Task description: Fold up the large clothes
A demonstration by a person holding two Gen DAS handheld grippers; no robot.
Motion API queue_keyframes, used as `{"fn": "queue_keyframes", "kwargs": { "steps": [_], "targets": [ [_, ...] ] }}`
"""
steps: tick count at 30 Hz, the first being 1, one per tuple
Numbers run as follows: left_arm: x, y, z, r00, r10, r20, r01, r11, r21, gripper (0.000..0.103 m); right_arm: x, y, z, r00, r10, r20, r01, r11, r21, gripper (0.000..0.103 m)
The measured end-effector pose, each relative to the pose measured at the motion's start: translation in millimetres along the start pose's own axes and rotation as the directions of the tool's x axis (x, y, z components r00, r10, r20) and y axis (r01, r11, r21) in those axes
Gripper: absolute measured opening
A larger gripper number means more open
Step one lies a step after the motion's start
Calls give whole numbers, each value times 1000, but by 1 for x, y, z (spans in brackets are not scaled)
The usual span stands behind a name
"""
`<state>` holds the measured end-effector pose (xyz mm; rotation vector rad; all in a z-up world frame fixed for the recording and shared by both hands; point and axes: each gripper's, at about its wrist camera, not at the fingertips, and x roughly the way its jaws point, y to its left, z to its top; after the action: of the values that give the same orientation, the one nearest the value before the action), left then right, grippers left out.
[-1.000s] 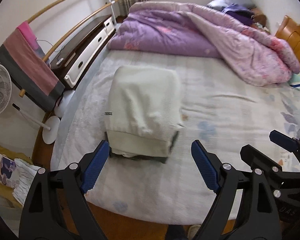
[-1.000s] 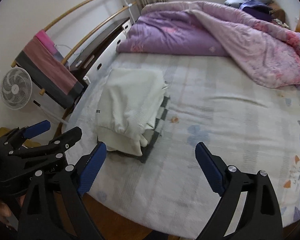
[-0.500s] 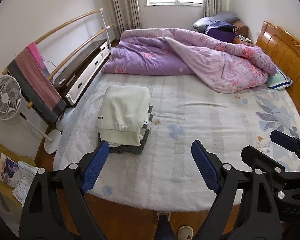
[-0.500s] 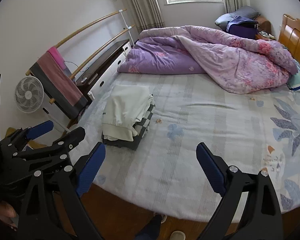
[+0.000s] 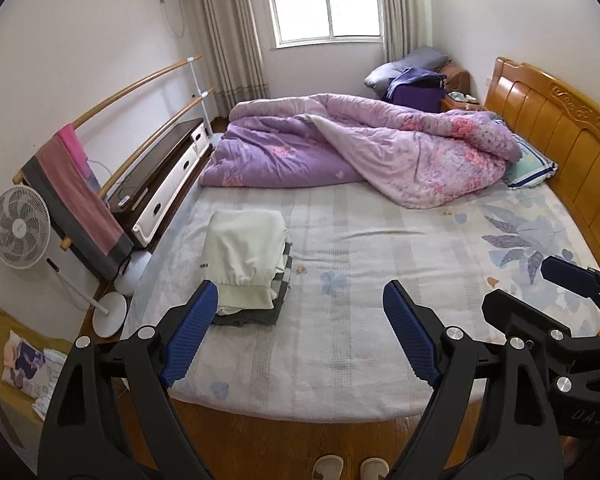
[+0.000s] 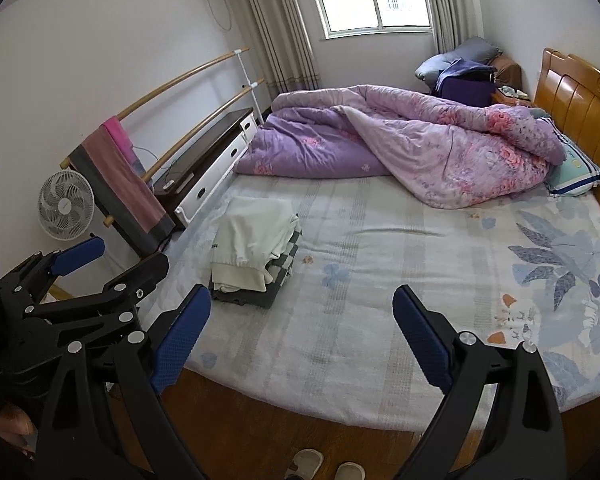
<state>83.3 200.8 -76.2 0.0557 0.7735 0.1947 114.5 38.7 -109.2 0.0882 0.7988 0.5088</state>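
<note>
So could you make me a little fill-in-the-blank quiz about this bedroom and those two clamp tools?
1. The cream garment lies folded on top of a ____ one.
2. Both the left gripper and the right gripper hold ____.
3. The purple quilt is bunched on the side of the bed nearest the ____.
4. A white ____ stands on the floor beside the towel rack.

Missing words: checked; nothing; window; fan

Far beyond the tongs, a rumpled purple quilt [image 5: 356, 148] lies across the bed [image 5: 380, 264] below the window [image 5: 326, 0]. Off to their left stand a white fan [image 5: 20, 227] and a towel [image 5: 74, 196] draped over wooden rails.
</note>
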Motion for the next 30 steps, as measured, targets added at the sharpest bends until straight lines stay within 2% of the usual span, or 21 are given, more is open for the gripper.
{"fn": "queue_keyframes", "kwargs": {
  "steps": [11,30],
  "targets": [
    [-34,4,1,998,-41,37,40,999,21,86,-29,10,-1,999,-31,35,30,999,27,89],
    [-46,4,9,997,-59,49,57,998,37,86,-41,13,-2,997,-55,53,53,998,35,89]
  ]
}}
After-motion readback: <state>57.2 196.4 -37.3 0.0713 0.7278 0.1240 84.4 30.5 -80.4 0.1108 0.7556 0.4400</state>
